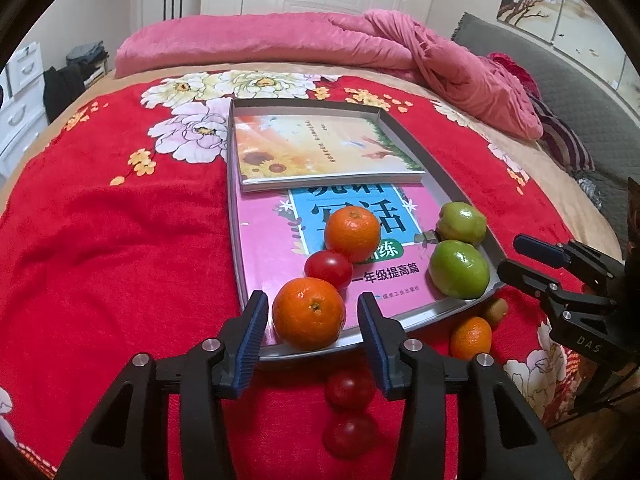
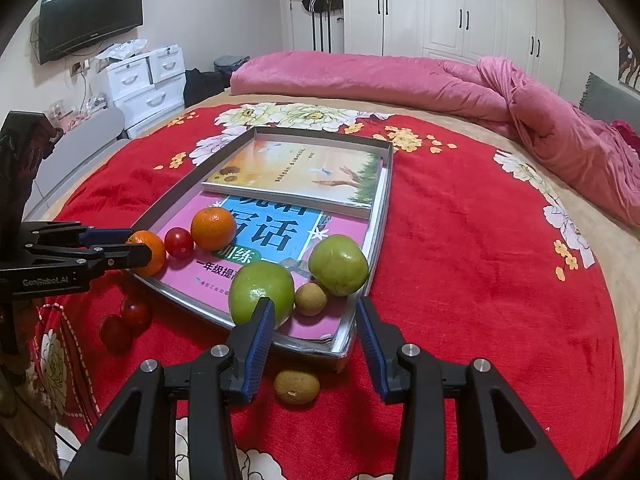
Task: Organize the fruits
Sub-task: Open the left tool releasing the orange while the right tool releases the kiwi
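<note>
Two open tongs, fruit loose on a soft bed

Left tongs (image 1: 312, 320) straddle, ungripped, the near orange (image 1: 309, 313) on the tray (image 1: 236, 240) rim; right tongs (image 2: 316, 320) gape empty above a kiwi (image 2: 297, 387). Nudged, round fruit could roll off.

Both wrist views face the tray (image 1: 436, 188) closely, from opposite near corners.

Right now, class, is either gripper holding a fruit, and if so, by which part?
Nothing is held. The left gripper is open, straddling an orange in the tray without touching it. The right gripper is open and empty.
</note>
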Tool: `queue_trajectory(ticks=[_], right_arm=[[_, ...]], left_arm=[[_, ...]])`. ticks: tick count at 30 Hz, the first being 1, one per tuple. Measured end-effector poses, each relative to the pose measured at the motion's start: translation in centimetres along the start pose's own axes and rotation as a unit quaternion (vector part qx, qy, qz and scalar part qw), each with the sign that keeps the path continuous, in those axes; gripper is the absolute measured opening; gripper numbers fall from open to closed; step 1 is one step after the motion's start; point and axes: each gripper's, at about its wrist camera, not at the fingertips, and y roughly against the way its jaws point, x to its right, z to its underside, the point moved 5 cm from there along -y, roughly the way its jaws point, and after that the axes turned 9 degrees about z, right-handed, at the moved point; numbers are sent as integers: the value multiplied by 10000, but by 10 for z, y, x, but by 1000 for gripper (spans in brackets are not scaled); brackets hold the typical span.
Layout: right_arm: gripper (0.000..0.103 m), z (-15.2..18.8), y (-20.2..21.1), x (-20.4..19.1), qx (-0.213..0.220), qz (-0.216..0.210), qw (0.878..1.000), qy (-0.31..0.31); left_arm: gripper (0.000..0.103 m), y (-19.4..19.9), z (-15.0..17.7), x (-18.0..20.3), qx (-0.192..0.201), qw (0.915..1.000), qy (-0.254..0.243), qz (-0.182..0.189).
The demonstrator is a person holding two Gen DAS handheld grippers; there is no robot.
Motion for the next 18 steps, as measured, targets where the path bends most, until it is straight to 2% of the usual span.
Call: queue_trajectory(ticks=[6,10,18], right_arm=[[47,-1,3,2,55,23,10000,-50],[51,-1,5,3,75,37,9999,-77],[55,-3,8,5,155,62,9998,-126]], left_arm=[[52,4,-2,-1,61,10000,33,24],[60,10,-4,-1,161,9998,46,62],[61,18,-7,1,271,9996,24,87]])
